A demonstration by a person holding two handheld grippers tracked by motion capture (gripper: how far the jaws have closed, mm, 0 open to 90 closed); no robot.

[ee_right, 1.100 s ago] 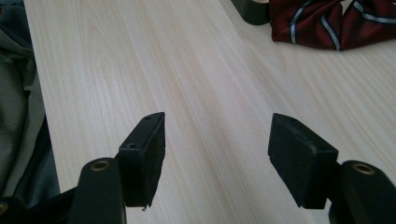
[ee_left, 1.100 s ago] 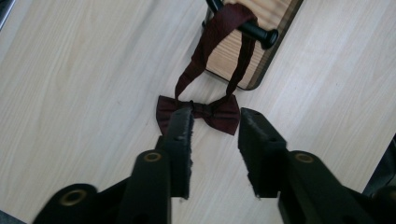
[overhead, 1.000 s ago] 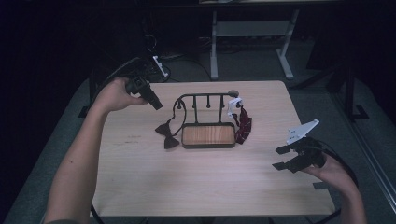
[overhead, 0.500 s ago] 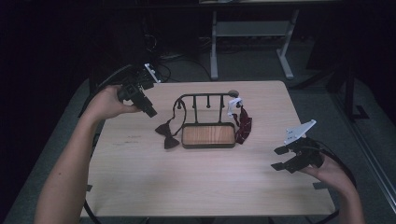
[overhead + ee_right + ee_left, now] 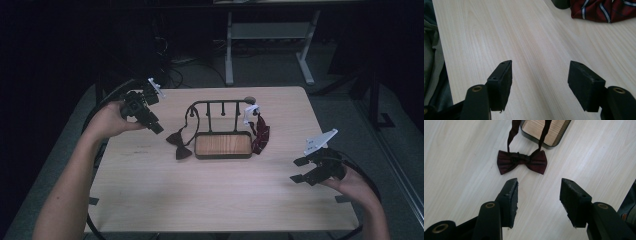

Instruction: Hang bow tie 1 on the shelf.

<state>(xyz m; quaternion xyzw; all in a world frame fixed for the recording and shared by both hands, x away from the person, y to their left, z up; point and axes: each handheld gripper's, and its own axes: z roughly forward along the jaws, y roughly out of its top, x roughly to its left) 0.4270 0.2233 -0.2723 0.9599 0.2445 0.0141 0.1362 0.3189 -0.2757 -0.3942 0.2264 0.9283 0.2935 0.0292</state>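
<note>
Maroon bow tie (image 5: 522, 161) on table (no readable writing), left hand-held gripper (image 5: 539, 192) and right hand-held gripper (image 5: 540, 75) both wide apart, empty

A metal desk frame (image 5: 270, 40) (pale legs) stands beyond the table (image 5: 150, 200).

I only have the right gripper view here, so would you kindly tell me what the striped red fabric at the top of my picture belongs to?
Observer: It is a striped tie draped off the right end of a black rack that stands in a wooden-bottomed tray.
Operator: Thank you. Is anything hanging at the other end?
Observer: Yes, a dark red bow tie lies on the table, its strap running up to the rack.
Operator: And where are the left tongs?
Observer: The left tongs are open, pointed at the bow tie and short of it.
</note>
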